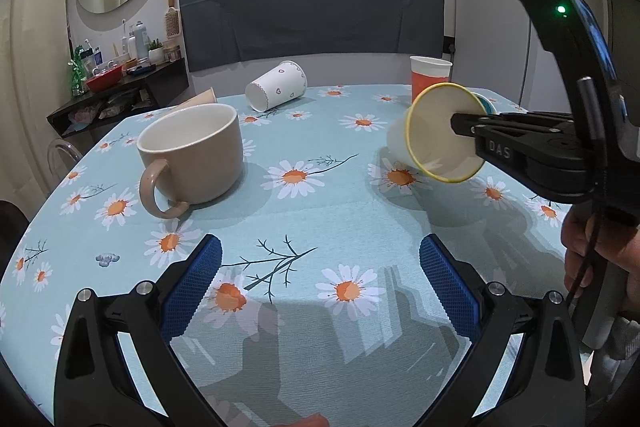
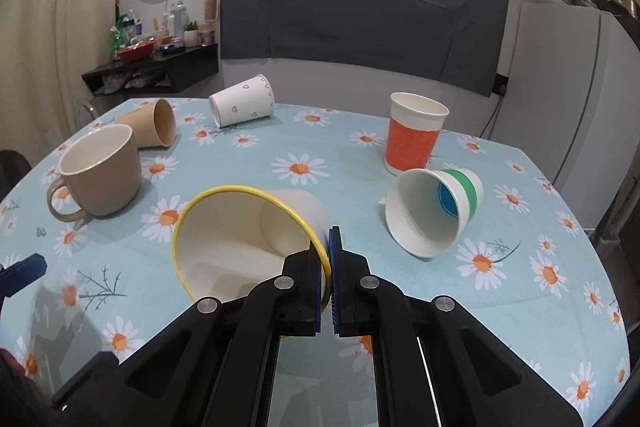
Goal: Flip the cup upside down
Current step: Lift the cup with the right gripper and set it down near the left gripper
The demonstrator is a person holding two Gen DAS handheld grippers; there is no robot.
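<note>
A white paper cup with a yellow rim (image 2: 240, 239) lies tilted on its side, mouth toward me, on the daisy tablecloth (image 2: 344, 167). My right gripper (image 2: 327, 255) is shut on its rim wall, one finger inside and one outside. The same cup (image 1: 440, 135) shows in the left wrist view, with the right gripper (image 1: 464, 125) pinching it from the right. My left gripper (image 1: 320, 291) is open and empty, low over the cloth near the front edge.
A beige mug (image 2: 104, 171) stands upright at left. A tan cup (image 2: 154, 123) and a white heart-print cup (image 2: 244, 101) lie on their sides at the back. An orange cup (image 2: 414, 133) stands upright; a green-banded cup (image 2: 434, 211) lies beside it.
</note>
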